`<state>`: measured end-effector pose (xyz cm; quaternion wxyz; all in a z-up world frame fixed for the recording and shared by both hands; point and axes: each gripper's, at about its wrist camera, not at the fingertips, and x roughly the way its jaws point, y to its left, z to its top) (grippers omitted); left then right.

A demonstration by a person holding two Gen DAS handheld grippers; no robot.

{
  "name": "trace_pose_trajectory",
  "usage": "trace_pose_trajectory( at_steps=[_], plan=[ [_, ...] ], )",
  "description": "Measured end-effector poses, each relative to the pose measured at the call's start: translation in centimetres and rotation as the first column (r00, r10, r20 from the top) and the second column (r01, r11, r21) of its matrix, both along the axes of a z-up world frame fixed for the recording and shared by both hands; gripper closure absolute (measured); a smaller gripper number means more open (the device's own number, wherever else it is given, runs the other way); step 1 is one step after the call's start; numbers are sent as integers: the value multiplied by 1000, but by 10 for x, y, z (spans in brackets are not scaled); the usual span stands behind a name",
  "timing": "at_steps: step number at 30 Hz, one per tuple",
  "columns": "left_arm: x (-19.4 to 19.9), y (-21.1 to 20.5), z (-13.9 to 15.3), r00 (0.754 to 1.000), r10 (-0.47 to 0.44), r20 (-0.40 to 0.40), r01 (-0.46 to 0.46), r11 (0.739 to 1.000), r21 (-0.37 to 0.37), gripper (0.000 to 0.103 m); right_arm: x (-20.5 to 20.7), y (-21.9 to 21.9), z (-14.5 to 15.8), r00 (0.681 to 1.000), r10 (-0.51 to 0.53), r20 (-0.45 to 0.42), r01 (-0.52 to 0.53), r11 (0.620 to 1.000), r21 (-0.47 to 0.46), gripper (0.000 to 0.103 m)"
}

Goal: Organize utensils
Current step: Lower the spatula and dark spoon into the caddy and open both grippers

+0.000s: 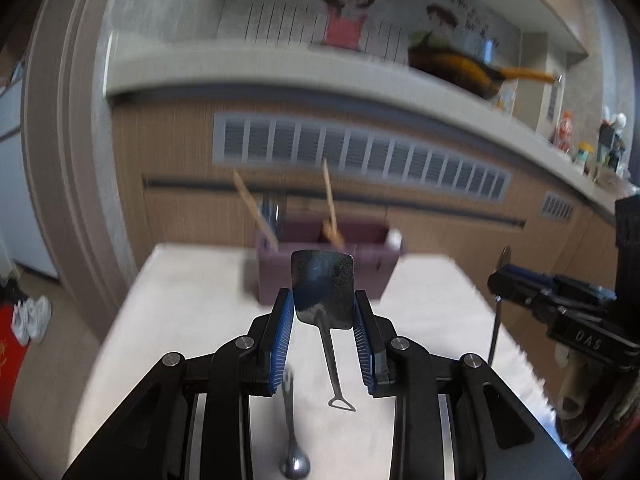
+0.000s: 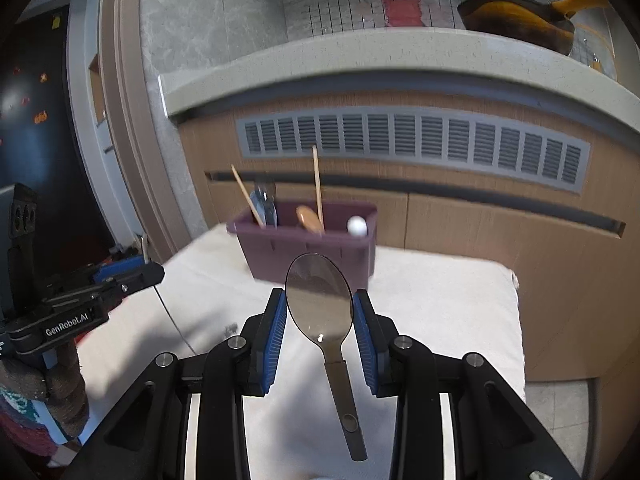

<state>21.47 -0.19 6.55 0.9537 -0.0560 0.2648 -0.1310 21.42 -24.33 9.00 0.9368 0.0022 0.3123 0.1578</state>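
Left wrist view: left gripper (image 1: 324, 312) clamps a small spatula (image 1: 323, 289) | right gripper (image 2: 320, 312) clamps a spoon (image 2: 319, 300) | step: both carried above the table (image 1: 192, 300) toward the purple caddy (image 2: 308, 248) | next: drop each handle-down into a free compartment

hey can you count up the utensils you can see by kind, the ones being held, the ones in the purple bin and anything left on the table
Metal spatulas: 1, held by the left gripper
Metal spoons: 2, one in the right gripper, one on the table
Wooden utensils in the purple bin: 3
Bluish metal utensils in the bin: unclear, not counted
Total: 6
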Motion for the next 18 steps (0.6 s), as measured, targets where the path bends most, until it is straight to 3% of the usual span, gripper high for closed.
trace_pose_trajectory(
  at_steps=[4, 6, 8, 12, 18],
  plan=[
    [19, 6, 65, 991, -26, 134, 30, 999, -34, 72, 17, 6, 62, 988, -16, 157, 12, 1000, 24, 72],
    [35, 7, 89, 983, -37, 181, 46, 998, -47, 72, 34, 3, 97, 971, -26, 236, 2, 995, 103, 72],
    [53, 9, 106, 976, -33, 214, 47, 997, -62, 72, 52, 1, 114, 959, -40, 281, -4, 988, 155, 72],
    [91, 8, 107, 972, -21, 234, 28, 999, -28, 72, 94, 8, 105, 956, -51, 287, 4, 987, 162, 72],
    [147, 19, 67, 990, -3, 139, 14, 997, -76, 72, 152, 15, 55, 981, -69, 182, 25, 972, 234, 71]
  ],
)
